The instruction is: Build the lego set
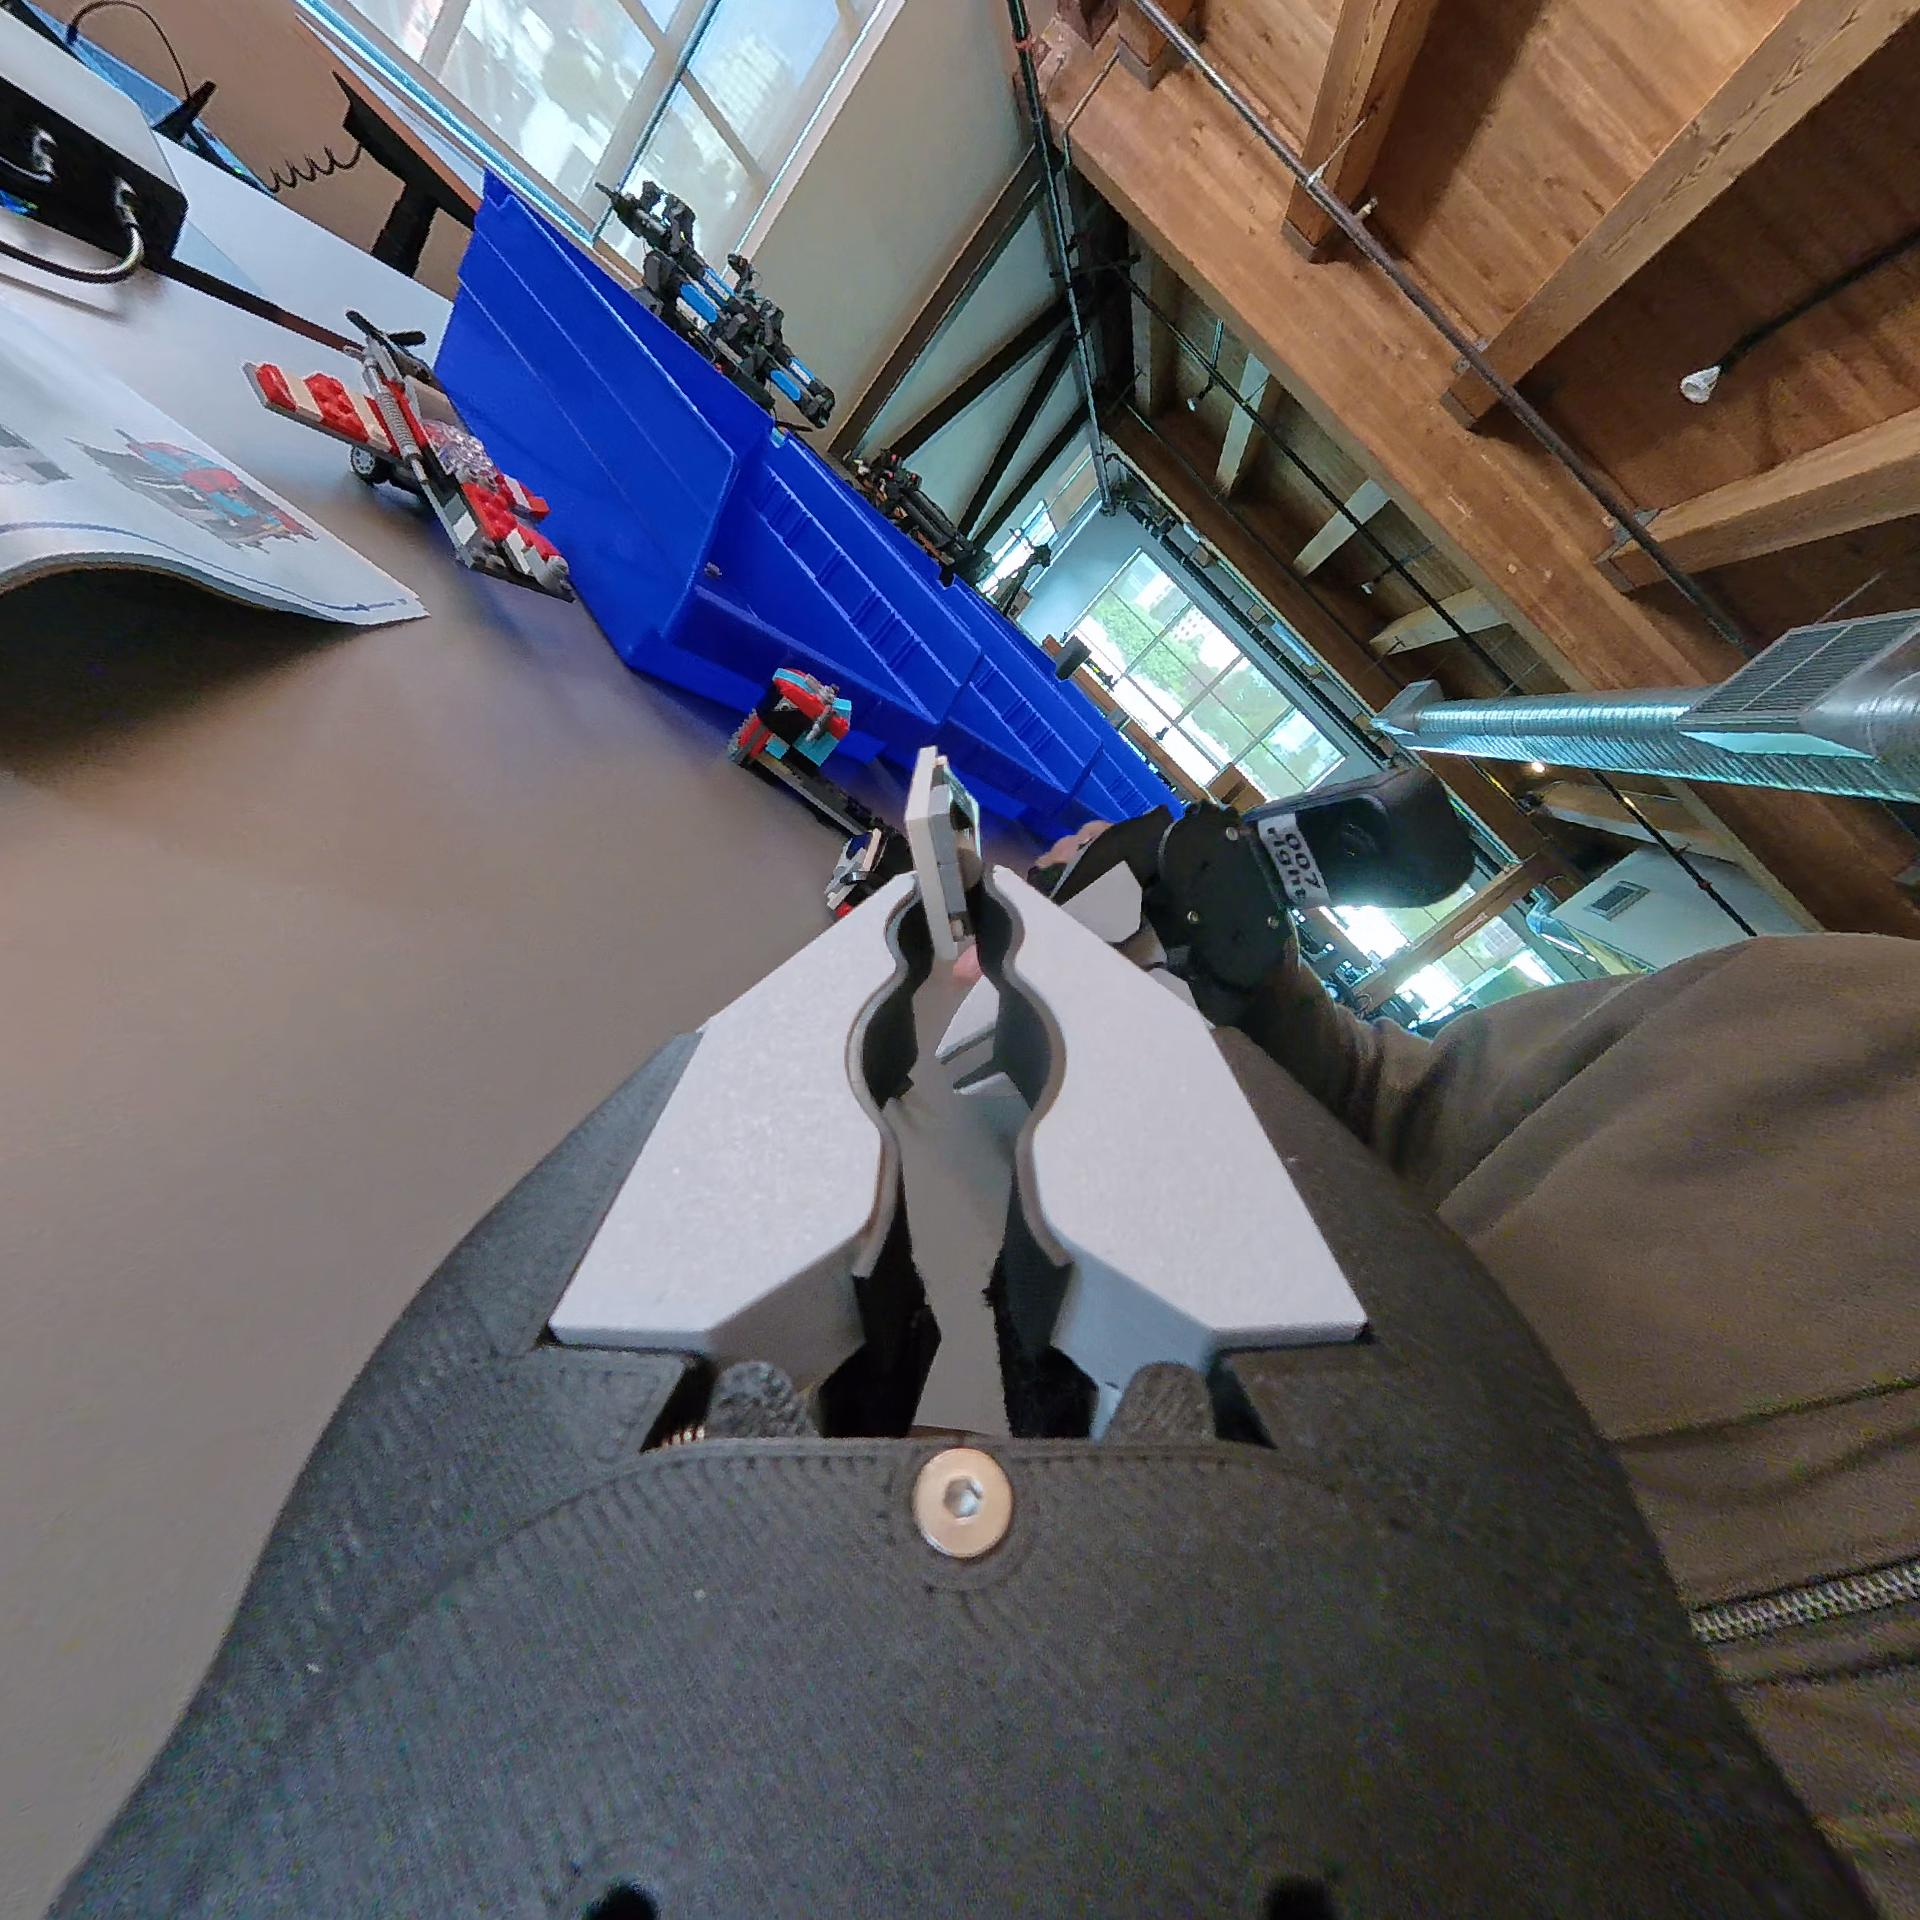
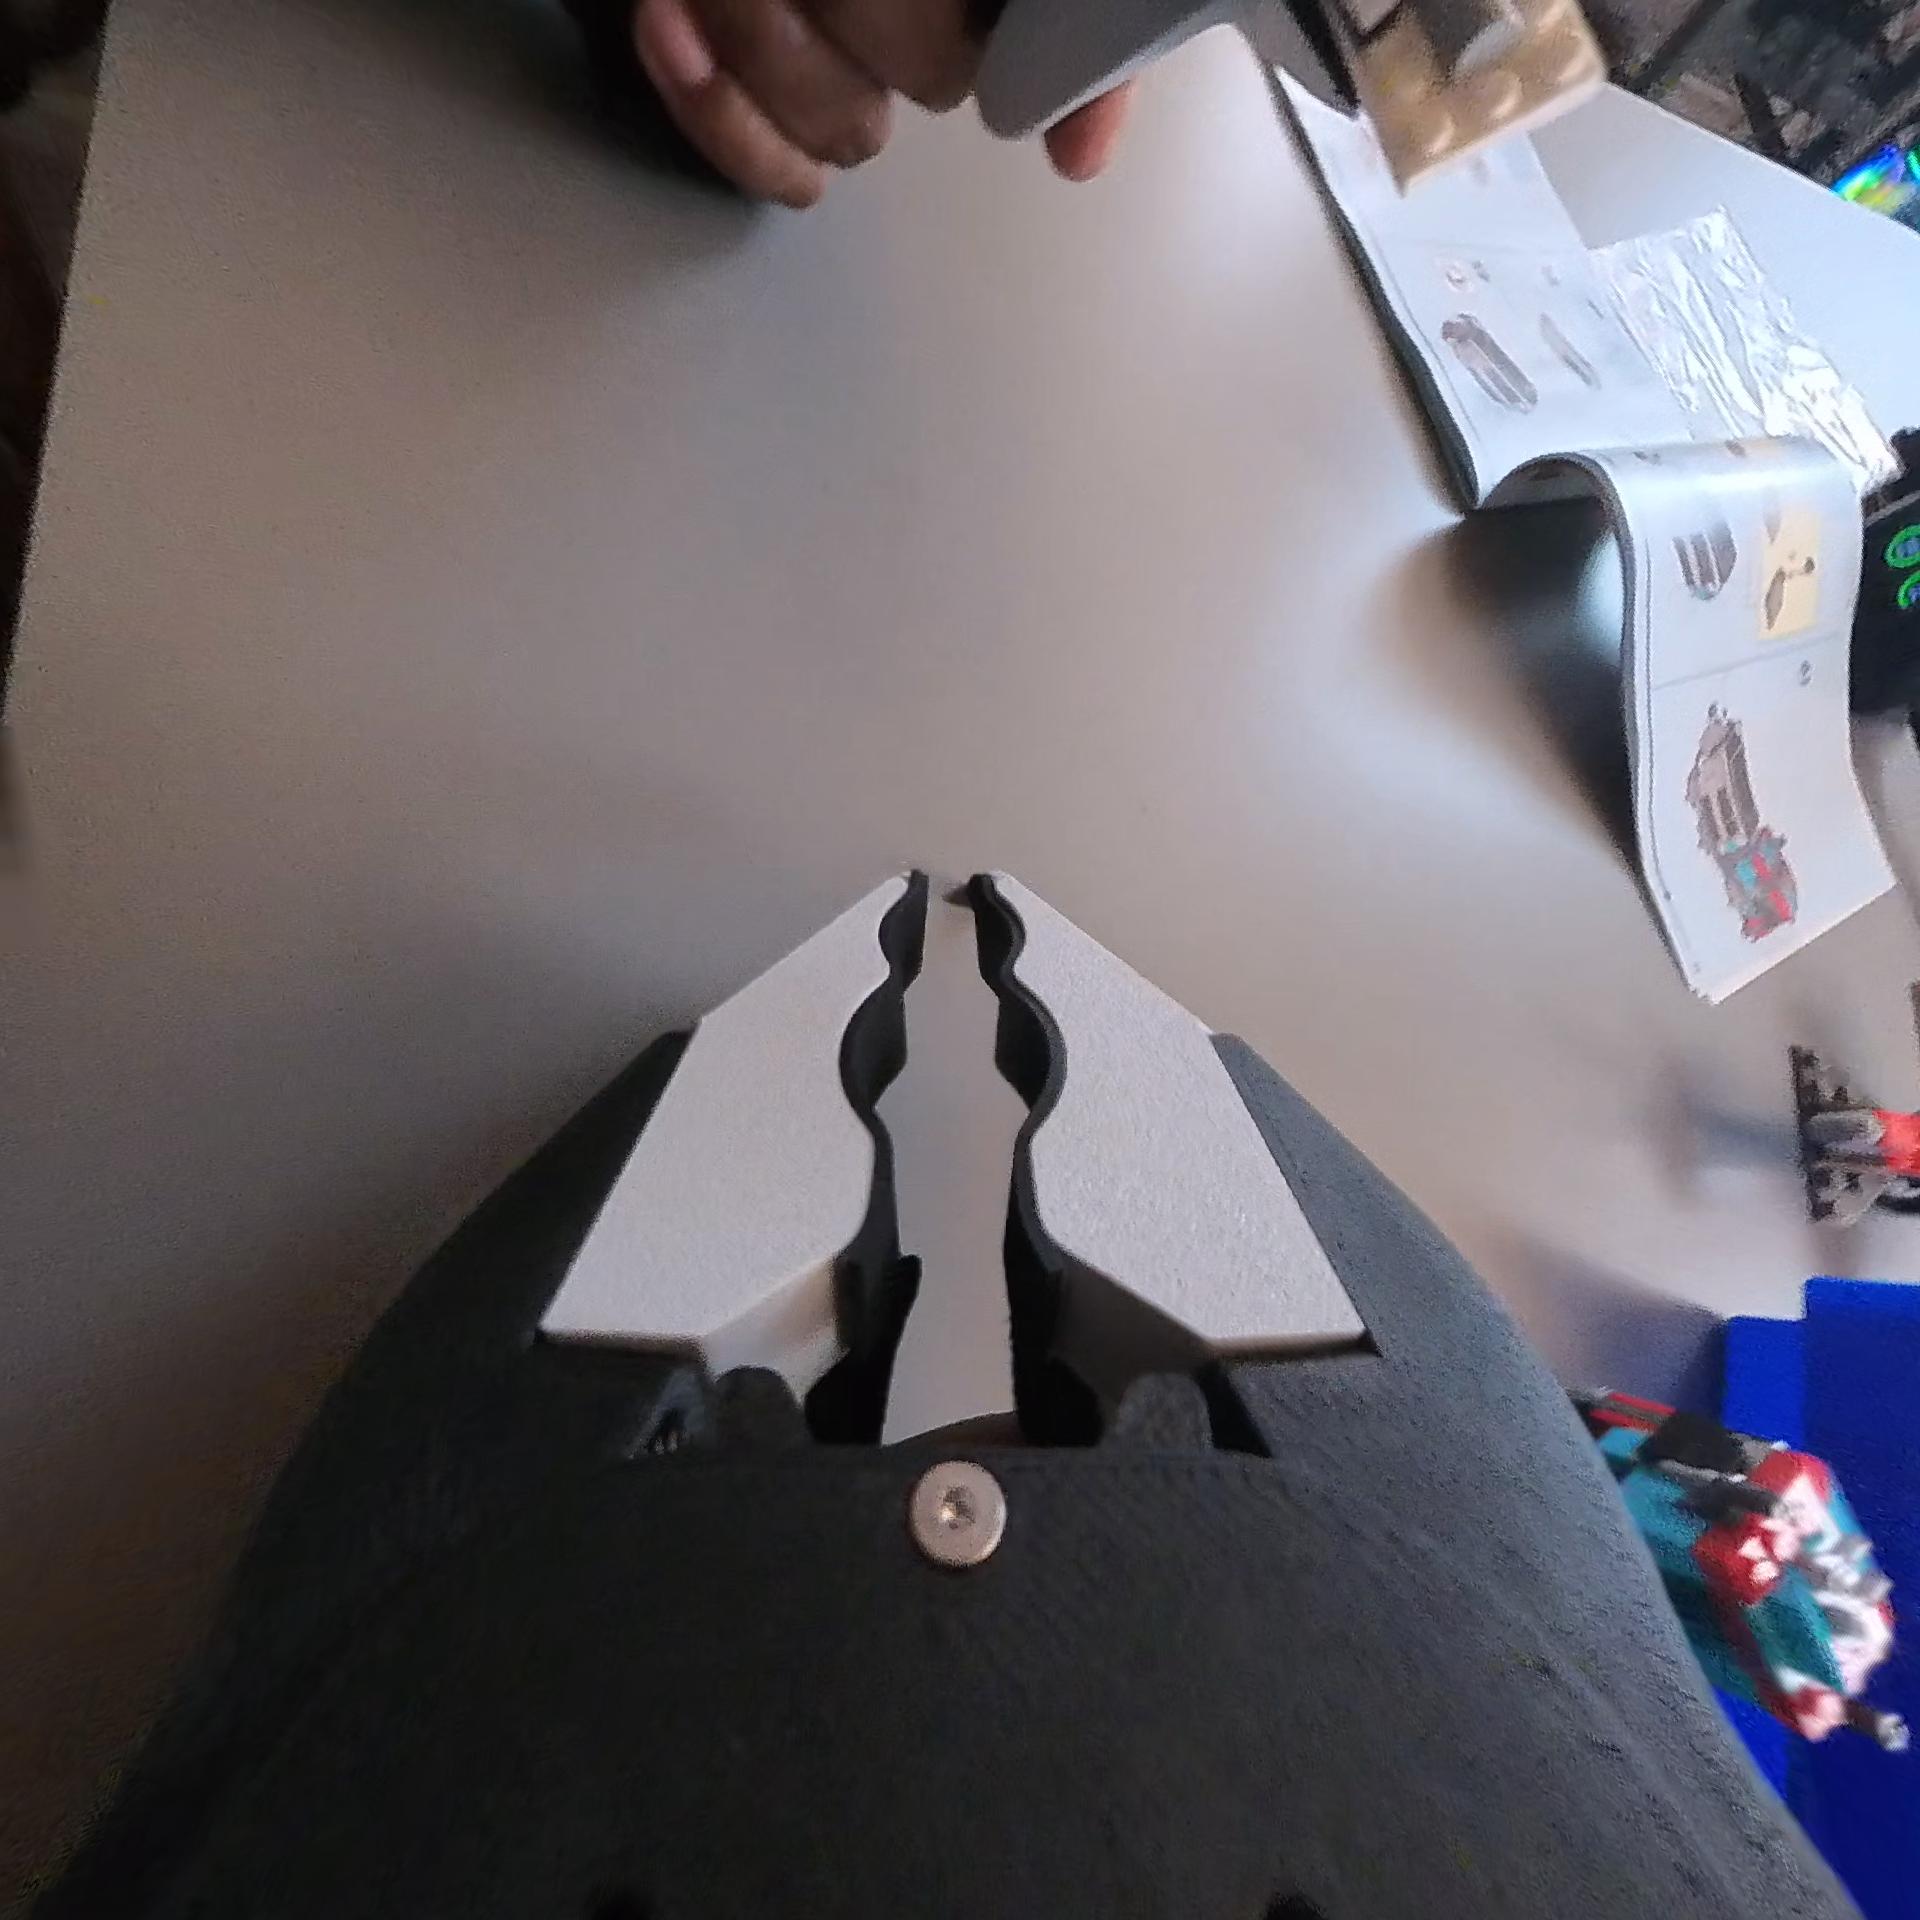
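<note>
**Desk inventory: two hand-held grippers, brick models, blue bins**

Left gripper (image 1: 951, 914): fingers closed on a thin light-grey flat brick assembly (image 1: 935, 831), its lower end pinched between the pads and the rest standing up past the tips, tilted slightly. The gripper is raised off the desk and rolled to one side.

Right gripper (image 2: 940, 883): fingers slightly parted, a narrow slit between the tips with nothing in it. The tips sit just over the plain grey desk (image 2: 623, 520). In the left wrist view this gripper shows as a black body just beyond the left fingertips, against a sleeve in olive-brown cloth (image 1: 1558, 1091).

Open room: a wide bare stretch of desk lies ahead of and to both sides of the right fingers. The far desk edge runs along the left of the right wrist view. A person's hand (image 2: 769, 94) rests near the far side.

Near items on the desk:
- Open instruction booklet with curled pages (image 2: 1714, 623), well to the right of the right fingers.
- Red, teal and black brick model (image 1: 795, 722), standing just in front of the bins.
- Red and white brick model with a wheel (image 1: 416, 447), farther along, also beside the bins.

Containers: a row of bright blue plastic bins (image 1: 623, 436) along the desk's back edge. Their insides cannot be seen from either view.
</note>
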### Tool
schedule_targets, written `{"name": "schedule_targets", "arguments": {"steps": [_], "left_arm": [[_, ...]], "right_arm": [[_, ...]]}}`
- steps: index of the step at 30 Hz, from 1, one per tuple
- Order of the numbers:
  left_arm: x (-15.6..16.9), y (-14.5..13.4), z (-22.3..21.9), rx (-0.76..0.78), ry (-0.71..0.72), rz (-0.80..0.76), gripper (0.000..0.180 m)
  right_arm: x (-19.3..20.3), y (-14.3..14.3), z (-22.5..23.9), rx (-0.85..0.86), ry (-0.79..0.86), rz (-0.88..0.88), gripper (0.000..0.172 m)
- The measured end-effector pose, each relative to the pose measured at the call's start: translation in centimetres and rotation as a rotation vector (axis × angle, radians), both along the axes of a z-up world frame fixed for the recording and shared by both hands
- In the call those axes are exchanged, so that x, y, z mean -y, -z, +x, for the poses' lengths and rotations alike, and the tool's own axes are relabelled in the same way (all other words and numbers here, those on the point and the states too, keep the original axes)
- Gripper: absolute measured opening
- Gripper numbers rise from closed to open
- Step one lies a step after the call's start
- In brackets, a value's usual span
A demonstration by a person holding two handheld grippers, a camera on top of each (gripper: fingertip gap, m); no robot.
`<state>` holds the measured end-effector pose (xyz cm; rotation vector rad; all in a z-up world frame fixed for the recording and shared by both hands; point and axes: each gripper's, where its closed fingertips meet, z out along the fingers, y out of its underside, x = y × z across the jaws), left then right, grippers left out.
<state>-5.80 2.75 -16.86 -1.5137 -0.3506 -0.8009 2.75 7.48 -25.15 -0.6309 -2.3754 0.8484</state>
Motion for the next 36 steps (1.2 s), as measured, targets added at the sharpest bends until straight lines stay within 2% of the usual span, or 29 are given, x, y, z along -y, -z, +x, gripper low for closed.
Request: {"name": "schedule_targets", "arguments": {"steps": [7, 36], "left_arm": [[0.0, 0.0, -0.1, -0.003, -0.007, -0.003, 0.007], [0.5, -0.2, -0.6, 0.006, -0.019, 0.014, 0.007]], "right_arm": [[-0.1, 1.0, -0.4, 0.045, -0.102, 0.093, 0.012], [1.0, 1.2, -3.5, 0.085, -0.166, 0.147, 0.012]]}}
